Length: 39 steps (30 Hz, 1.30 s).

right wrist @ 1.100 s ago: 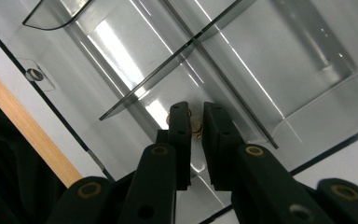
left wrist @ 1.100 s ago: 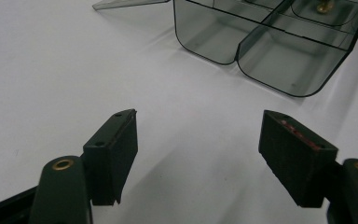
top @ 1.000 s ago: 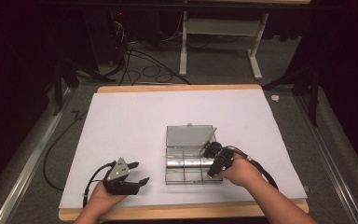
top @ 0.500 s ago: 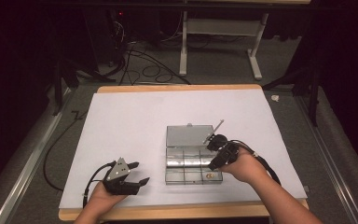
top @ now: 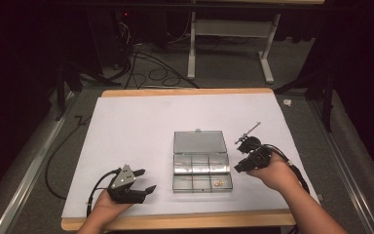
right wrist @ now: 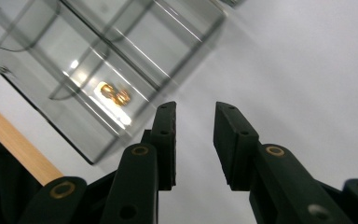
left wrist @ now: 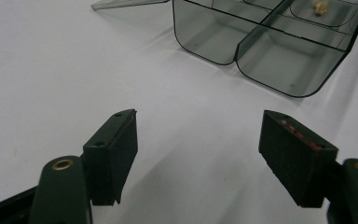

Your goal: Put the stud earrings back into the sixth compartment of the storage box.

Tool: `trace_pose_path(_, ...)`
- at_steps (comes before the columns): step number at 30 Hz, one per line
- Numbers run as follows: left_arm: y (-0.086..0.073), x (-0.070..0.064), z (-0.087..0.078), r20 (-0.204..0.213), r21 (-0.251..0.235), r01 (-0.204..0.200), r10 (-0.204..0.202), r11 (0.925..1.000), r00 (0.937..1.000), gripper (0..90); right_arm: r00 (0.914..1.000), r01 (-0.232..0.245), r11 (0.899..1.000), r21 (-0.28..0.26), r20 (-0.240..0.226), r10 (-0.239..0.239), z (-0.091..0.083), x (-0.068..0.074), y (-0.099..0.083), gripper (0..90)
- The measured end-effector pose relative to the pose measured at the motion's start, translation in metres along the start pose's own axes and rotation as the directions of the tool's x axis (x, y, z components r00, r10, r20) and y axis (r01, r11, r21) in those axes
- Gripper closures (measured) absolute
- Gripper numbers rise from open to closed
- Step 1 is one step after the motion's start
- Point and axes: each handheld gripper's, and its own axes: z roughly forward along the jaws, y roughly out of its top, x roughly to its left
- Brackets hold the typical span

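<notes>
Two grippers over a white sheet [top: 141,126] on the table [top: 185,91]. Between them, near the front edge, a clear plastic box [top: 202,169] with its lid [top: 198,142] swung back flat on the far side. Six compartments in two rows inside; in the near right one, a few small brass bits [top: 218,183], seen up close in the right gripper view [right wrist: 115,94] through the clear wall. Left gripper [top: 143,181] low at the front left, well apart from the box, jaws spread wide with nothing between them; in the left gripper view [left wrist: 198,154], only bare sheet between the pads and the box's rounded corner [left wrist: 279,65] ahead. Right gripper [top: 238,168] just beside the box's right wall, held in the hand [top: 272,173], jaws at a narrow gap and empty [right wrist: 195,140]. Just behind that hand, on the sheet, a thin metal rod with a dark base [top: 248,134].
</notes>
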Motion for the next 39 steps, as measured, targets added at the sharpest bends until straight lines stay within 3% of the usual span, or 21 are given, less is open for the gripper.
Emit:
trace_pose_path(9, 0.000, 0.001, 0.000, 0.000, -0.002, 0.005, -0.005, 1.0000, 1.0000, 28.8, 0.9966, -0.067, 0.997, -0.038, 0.047, 0.068, 0.007, -0.023, -0.031, 67.9)
trace_pose_path(13, 0.000, 0.001, 0.000, 0.000, -0.006, 0.007, -0.007, 1.0000, 1.0000, 28.7, 0.9927, -0.104, 0.986, -0.130, 0.048, 0.111, 0.016, -0.029, -0.051, 64.0)
trace_pose_path(16, 0.000, 0.002, -0.001, 0.004, -0.008, 0.012, -0.012, 0.9999, 0.9999, 28.8, 0.9898, -0.124, 0.968, -0.217, 0.042, 0.136, 0.023, -0.031, -0.067, 61.4)
trace_pose_path(18, -0.001, 0.002, -0.001, 0.004, -0.015, 0.016, -0.016, 0.9998, 0.9999, 28.7, 0.9881, -0.128, 0.951, -0.281, 0.046, 0.147, 0.028, -0.029, -0.077, 58.1)
trace_pose_path(20, -0.001, 0.002, -0.001, 0.003, -0.019, 0.018, -0.018, 0.9997, 0.9998, 28.7, 0.9874, -0.117, 0.926, -0.358, 0.058, 0.147, 0.032, -0.026, -0.086, 55.2)
trace_pose_path(21, -0.001, 0.002, -0.002, 0.003, -0.019, 0.019, -0.019, 0.9996, 0.9998, 28.8, 0.9856, -0.113, 0.892, -0.437, 0.064, 0.156, 0.035, -0.022, -0.094, 53.2)
trace_pose_path(22, -0.001, 0.002, -0.002, 0.004, -0.019, 0.019, -0.019, 0.9996, 0.9998, 28.8, 0.9856, -0.113, 0.892, -0.437, 0.064, 0.156, 0.035, -0.022, -0.094, 53.2)
trace_pose_path(23, -0.001, 0.003, -0.002, 0.004, -0.021, 0.019, -0.019, 0.9996, 0.9998, 28.7, 0.9831, -0.113, 0.869, -0.482, 0.072, 0.168, 0.036, -0.020, -0.099, 52.5)
trace_pose_path(24, -0.001, 0.003, -0.002, 0.004, -0.020, 0.021, -0.021, 0.9996, 0.9998, 28.7, 0.9799, -0.114, 0.833, -0.541, 0.077, 0.184, 0.038, -0.017, -0.106, 51.9)
trace_pose_path(25, -0.001, 0.003, -0.002, 0.002, -0.020, 0.025, -0.025, 0.9995, 0.9997, 28.7, 0.9799, -0.106, 0.808, -0.580, 0.077, 0.184, 0.041, -0.016, -0.114, 52.3)
trace_pose_path(27, -0.001, 0.003, -0.002, 0.000, -0.022, 0.029, -0.029, 0.9993, 0.9996, 28.7, 0.9749, -0.100, 0.827, -0.553, 0.112, 0.193, 0.039, -0.019, -0.116, 42.2)
trace_pose_path(28, -0.001, 0.004, -0.003, -0.001, -0.032, 0.036, -0.036, 0.9989, 0.9994, 28.6, 0.9705, -0.084, 0.825, -0.558, 0.142, 0.195, 0.038, -0.019, -0.118, 42.7)
trace_pose_path(29, -0.001, 0.004, -0.003, -0.001, -0.035, 0.042, -0.042, 0.9985, 0.9991, 28.6, 0.9658, -0.074, 0.808, -0.584, 0.160, 0.204, 0.039, -0.022, -0.123, 42.4)
trace_pose_path(32, -0.002, 0.006, -0.003, -0.010, -0.042, 0.070, -0.070, 0.9967, 0.9975, 28.6, 0.9617, -0.154, 0.777, -0.610, 0.088, 0.260, 0.043, -0.031, -0.127, 39.8)
trace_pose_path(33, -0.001, 0.006, -0.003, -0.015, -0.039, 0.071, -0.072, 0.9967, 0.9973, 28.6, 0.9576, -0.167, 0.761, -0.627, 0.081, 0.276, 0.041, -0.032, -0.127, 39.8)
trace_pose_path(35, -0.001, 0.005, -0.002, -0.026, -0.033, 0.062, -0.063, 0.9975, 0.9977, 28.6, 0.9565, -0.161, 0.744, -0.648, 0.084, 0.280, 0.038, -0.034, -0.128, 39.7)
trace_pose_path(36, -0.001, 0.004, -0.002, -0.029, -0.027, 0.060, -0.060, 0.9978, 0.9978, 28.6, 0.9567, -0.159, 0.742, -0.651, 0.084, 0.279, 0.038, -0.035, -0.129, 39.7)
trace_pose_path(39, -0.001, 0.005, -0.003, -0.031, -0.033, 0.062, -0.063, 0.9975, 0.9975, 28.6, 0.9583, -0.156, 0.747, -0.646, 0.085, 0.273, 0.038, -0.034, -0.130, 39.9)
